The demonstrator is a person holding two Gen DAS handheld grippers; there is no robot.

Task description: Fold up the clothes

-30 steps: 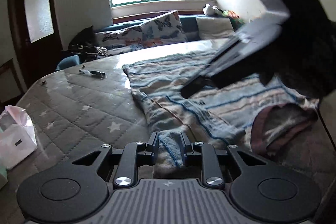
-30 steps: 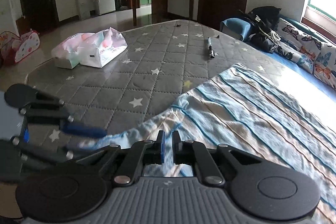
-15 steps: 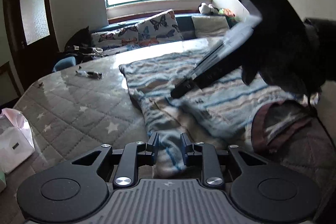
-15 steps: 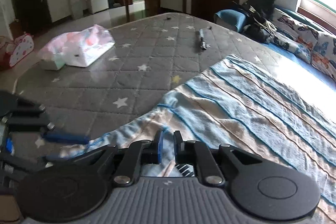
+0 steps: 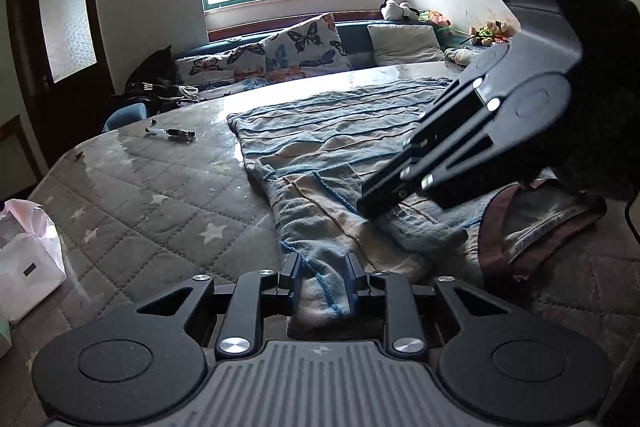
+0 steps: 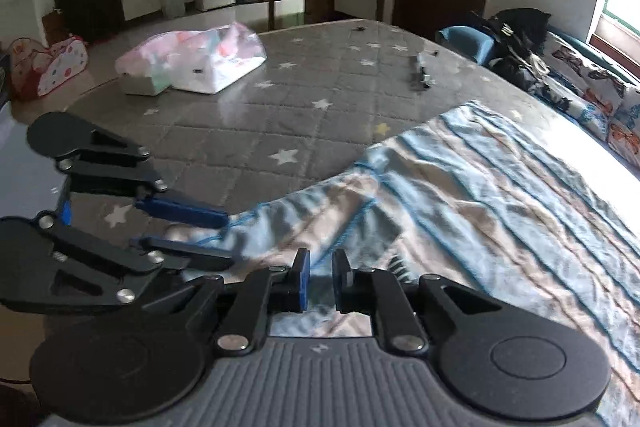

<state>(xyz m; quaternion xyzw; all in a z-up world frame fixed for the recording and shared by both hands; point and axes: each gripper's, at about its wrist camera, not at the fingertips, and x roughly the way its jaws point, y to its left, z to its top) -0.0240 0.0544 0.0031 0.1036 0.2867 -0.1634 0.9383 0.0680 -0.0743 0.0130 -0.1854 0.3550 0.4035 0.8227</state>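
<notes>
A blue, beige and white striped garment (image 5: pixel 332 147) lies spread on the grey star-quilted mattress (image 5: pixel 160 195); it also shows in the right wrist view (image 6: pixel 500 187). My left gripper (image 5: pixel 322 281) is shut on the garment's sleeve end near the front edge; it also shows in the right wrist view (image 6: pixel 192 231). My right gripper (image 6: pixel 320 285) is shut on a fold of the garment beside the sleeve; it also shows in the left wrist view (image 5: pixel 376 203), pressed down on the cloth. The garment's dark red-trimmed collar (image 5: pixel 532 227) lies at the right.
A marker pen (image 5: pixel 170 133) lies on the mattress at the back left. A pink-and-white plastic bag (image 6: pixel 192 63) sits near the mattress's far corner. Butterfly-print cushions (image 5: pixel 300 47) and a black bag (image 6: pixel 516 39) line the window bench beyond.
My right gripper has come down lower onto the garment and drawn the fold toward the sleeve. My left gripper has stayed shut on the sleeve end.
</notes>
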